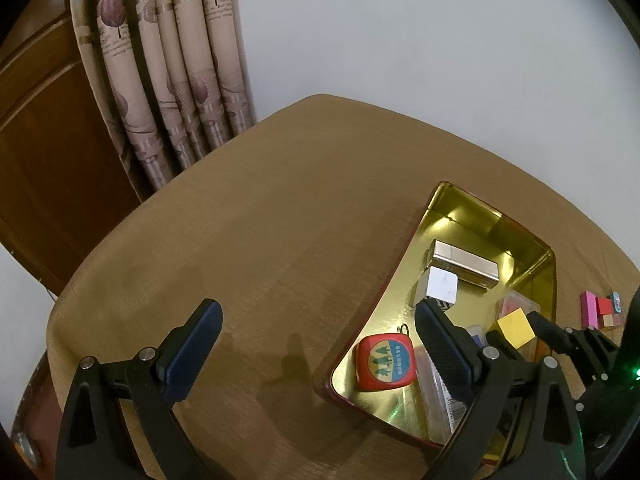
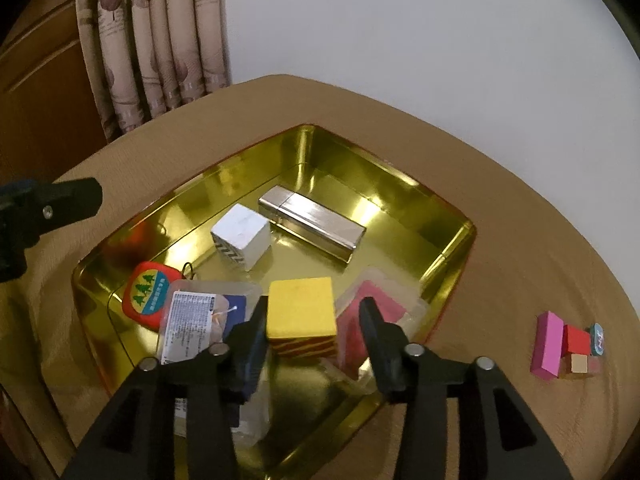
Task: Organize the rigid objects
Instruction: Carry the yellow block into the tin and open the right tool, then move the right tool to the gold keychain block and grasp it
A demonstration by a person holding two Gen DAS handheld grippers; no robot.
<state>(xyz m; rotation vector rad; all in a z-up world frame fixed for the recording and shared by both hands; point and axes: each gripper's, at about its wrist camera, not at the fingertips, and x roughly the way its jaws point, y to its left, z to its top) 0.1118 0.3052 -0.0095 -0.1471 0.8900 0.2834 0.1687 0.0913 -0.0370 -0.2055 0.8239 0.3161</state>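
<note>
- So the right gripper [image 2: 314, 320] is over the near part of the gold tin [image 2: 460, 216], with the yellow block [image 2: 301, 308] sitting between its fingers. There's a visible gap on the right side and the left finger is right beside the block or just touching it, so I'd call this let go, not a grip.
- The block looks like it's resting on the packets in the tin, one clear packet [image 2: 192, 320] to its left and a pink one [image 2: 376, 304] to its right, so it may be perched a bit unevenly. Can't tell if it's flat.
- To finish the drop well: lift straight back along the fingers, no sideways swing, or a finger will drag the block or catch a packet edge.
- Also in the tin: white cube [image 2: 240, 236] and silver box [image 2: 312, 224] further back, red tape measure [image 2: 146, 294] on the left. All well clear of the block, so no worries there.
- Left gripper [image 1: 316, 344] hangs wide open and empty over bare table [image 1: 240, 220] left of the tin. Fine where it is, and handy to steady the tin's left wall if it slides.
- Next pick is probably the little pile on the table to the right of the tin: pink block [image 2: 546, 344], red block [image 2: 576, 338] and a couple of small bits beside them. They're touching, so go for the outer pink one first and come in from above.
</note>
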